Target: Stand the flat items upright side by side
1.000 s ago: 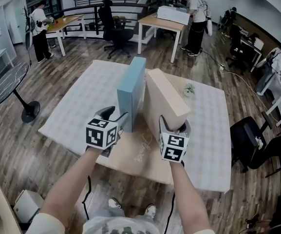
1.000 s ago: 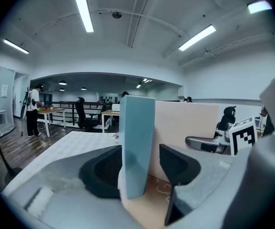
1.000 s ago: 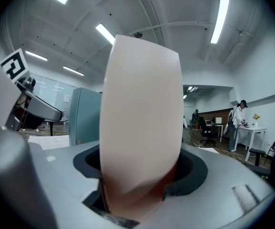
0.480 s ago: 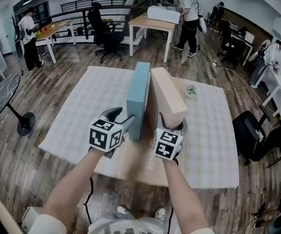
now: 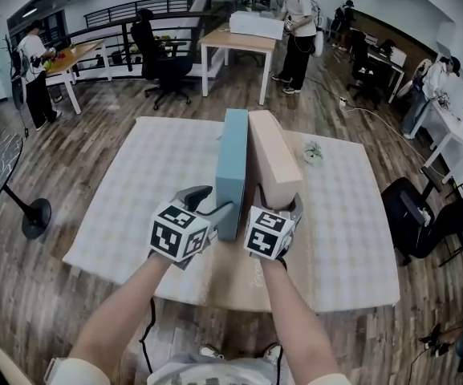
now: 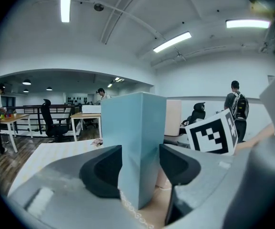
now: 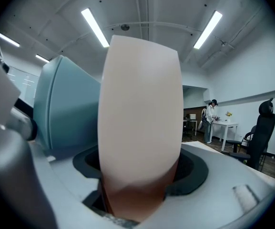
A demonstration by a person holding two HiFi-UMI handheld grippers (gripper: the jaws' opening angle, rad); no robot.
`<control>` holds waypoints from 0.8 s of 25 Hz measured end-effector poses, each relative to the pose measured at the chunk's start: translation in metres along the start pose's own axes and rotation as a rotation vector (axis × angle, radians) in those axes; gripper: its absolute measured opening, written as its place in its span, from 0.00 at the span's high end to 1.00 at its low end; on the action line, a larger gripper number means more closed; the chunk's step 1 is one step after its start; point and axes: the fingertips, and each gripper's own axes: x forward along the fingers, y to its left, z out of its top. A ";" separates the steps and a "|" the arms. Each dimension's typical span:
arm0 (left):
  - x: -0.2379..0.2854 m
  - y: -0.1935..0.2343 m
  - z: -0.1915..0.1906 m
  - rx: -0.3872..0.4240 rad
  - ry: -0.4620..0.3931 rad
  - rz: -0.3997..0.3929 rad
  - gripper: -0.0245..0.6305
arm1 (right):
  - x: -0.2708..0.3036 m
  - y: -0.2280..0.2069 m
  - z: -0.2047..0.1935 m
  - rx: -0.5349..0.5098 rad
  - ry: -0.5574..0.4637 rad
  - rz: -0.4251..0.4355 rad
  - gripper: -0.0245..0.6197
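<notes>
Now closed up: within the last second the two flat items have been brought together on the table (image 5: 215, 287), and the gap that stood between them is all but gone. The left tool (image 5: 219, 201) pinches the near end of the blue box (image 5: 233, 159), its pads pressed on the two broad faces. The box stands on its long edge and runs straight out ahead of that tool, over the checked cloth (image 5: 151, 175). The right tool (image 5: 279, 204) is clamped likewise on the near end of the beige box (image 5: 273, 157), which fills the space between its jaws and reaches away in front of it. A second ago the beige box leaned well off to the right tool's outer side, apart from its neighbour. It has since been drawn in toward the left tool and tipped nearer to upright. The two boxes now run side by side, just beside each other along their length, with the beige one's top edge canted a little outward. Whether the facing sides actually touch cannot be told from the head view. Both tools sit close together at the near ends, their marker cubes almost abreast. Judged from this, the arrangement the task asks for is nearly made; what seems left is to square the beige box and let both go without either toppling.
</notes>
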 end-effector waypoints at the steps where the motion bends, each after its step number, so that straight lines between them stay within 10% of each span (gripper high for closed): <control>1: 0.001 -0.002 0.000 0.004 0.003 -0.008 0.57 | 0.001 0.002 0.000 0.003 0.002 0.000 0.42; 20: 0.003 -0.005 -0.003 0.005 0.013 -0.008 0.57 | -0.025 0.025 0.005 0.078 0.055 0.286 0.43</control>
